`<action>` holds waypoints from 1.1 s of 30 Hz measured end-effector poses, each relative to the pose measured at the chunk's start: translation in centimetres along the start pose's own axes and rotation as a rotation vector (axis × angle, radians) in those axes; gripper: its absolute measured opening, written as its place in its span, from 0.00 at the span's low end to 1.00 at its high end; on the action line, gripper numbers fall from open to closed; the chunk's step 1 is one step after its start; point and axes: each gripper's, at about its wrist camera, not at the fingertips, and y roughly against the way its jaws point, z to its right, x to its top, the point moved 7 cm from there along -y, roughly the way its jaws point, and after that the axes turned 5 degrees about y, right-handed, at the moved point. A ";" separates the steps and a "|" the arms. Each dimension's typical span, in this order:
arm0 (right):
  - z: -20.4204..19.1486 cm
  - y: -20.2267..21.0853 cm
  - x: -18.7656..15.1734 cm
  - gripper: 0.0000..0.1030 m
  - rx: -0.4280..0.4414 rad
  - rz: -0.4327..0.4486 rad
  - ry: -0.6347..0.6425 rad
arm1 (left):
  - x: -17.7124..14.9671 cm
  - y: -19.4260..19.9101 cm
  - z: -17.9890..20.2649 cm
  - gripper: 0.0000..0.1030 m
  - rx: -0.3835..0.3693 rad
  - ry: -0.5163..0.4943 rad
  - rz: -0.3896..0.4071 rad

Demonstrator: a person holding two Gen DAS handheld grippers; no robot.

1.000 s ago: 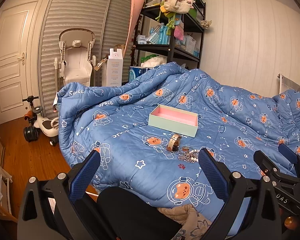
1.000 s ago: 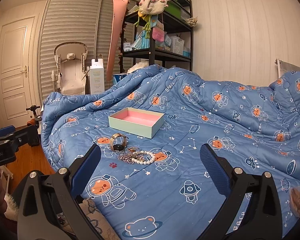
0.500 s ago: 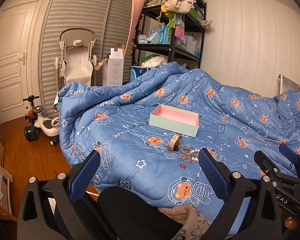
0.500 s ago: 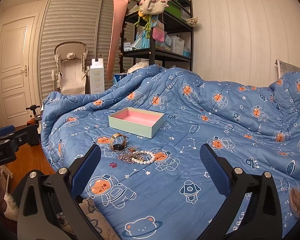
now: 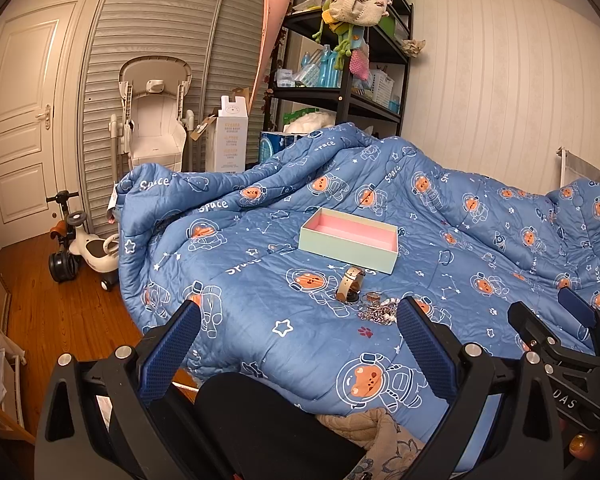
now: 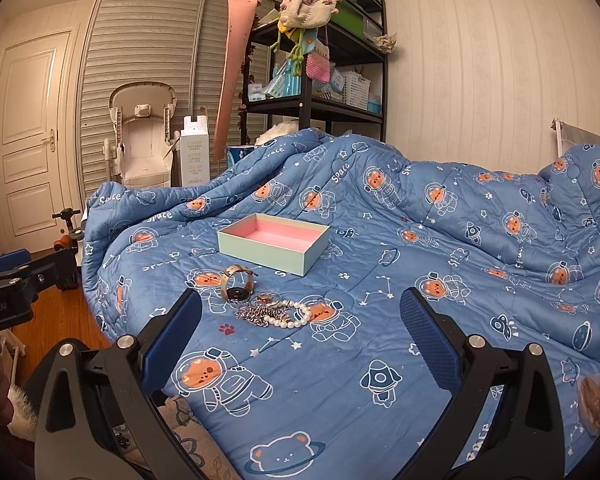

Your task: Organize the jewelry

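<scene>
Blue quilt [image 6: 380, 320] printed with astronaut bears covered a bed. On it sat an open mint box [image 6: 273, 243] with an empty pink lining. Just in front of the box lay a watch [image 6: 239, 283], a pearl bracelet [image 6: 294, 314] and a tangled chain [image 6: 258, 313], close together. The left gripper [image 5: 298, 344] and right gripper [image 6: 300, 336] both hung short of the pile, jaws wide apart and empty. Nothing appeared boxed yet; the next move probably called for reaching forward and pinching one piece.

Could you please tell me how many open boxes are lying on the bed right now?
1. The pale green cardboard box with pink lining sits on the blue space-print quilt, just beyond the tan-strapped wristwatch and white pearl bracelet. Quilt folds could hide others.
</scene>
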 end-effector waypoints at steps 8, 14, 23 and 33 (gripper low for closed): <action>0.0 -0.2 -0.1 0.95 0.000 -0.001 0.001 | -0.1 0.0 0.0 0.94 0.002 -0.001 0.000; -0.4 -0.3 -0.4 0.95 0.001 -0.002 0.005 | -0.1 0.0 -0.3 0.94 0.001 0.005 -0.003; -0.5 -0.3 -0.4 0.95 0.002 -0.006 0.005 | -0.1 0.0 -0.3 0.94 0.002 0.004 -0.004; -0.5 -0.3 -0.5 0.95 0.003 -0.007 0.006 | -0.2 -0.1 -0.3 0.94 0.002 0.004 -0.004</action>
